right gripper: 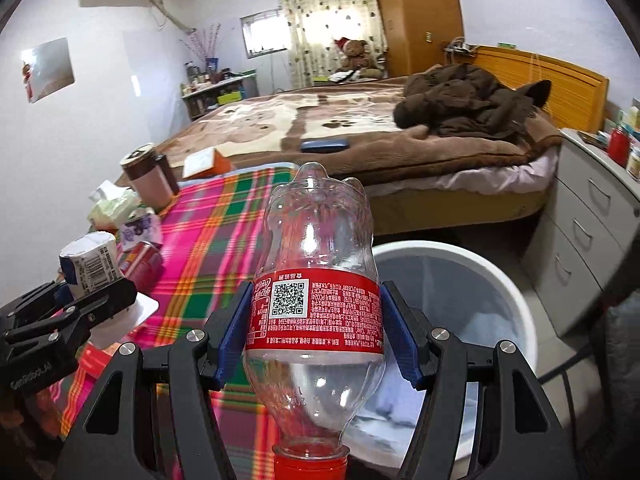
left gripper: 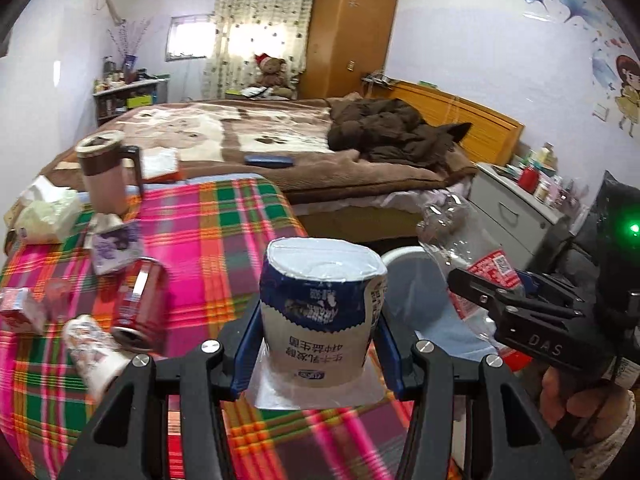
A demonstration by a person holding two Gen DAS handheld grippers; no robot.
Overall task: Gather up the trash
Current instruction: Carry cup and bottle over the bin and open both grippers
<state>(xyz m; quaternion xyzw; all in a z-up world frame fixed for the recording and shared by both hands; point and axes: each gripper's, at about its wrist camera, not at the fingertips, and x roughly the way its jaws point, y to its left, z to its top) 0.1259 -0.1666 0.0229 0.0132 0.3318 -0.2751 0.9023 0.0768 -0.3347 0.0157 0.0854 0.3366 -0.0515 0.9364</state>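
Note:
My left gripper [left gripper: 316, 354] is shut on a white and blue yogurt cup [left gripper: 320, 300], held upside down with its foil lid sticking out underneath, above the plaid tablecloth [left gripper: 208, 248]. My right gripper [right gripper: 316, 332] is shut on a clear plastic bottle [right gripper: 316, 240] with a red label; its red cap points toward the camera. The bottle hangs over the near left rim of a white bin [right gripper: 500, 280]. In the left wrist view, the bottle [left gripper: 456, 236] and the right gripper [left gripper: 496, 300] are at the right, with the bin [left gripper: 408, 272] behind the cup. In the right wrist view, the cup [right gripper: 90, 268] is at the left.
A red can [left gripper: 138, 304] lies on the cloth with a printed paper cup [left gripper: 92, 352], a small red carton [left gripper: 16, 312], a purple packet [left gripper: 114, 248], tissues [left gripper: 48, 212] and a brown-lidded mug [left gripper: 106, 176]. A bed [right gripper: 360, 136] stands behind, and grey drawers [right gripper: 580, 232] right of the bin.

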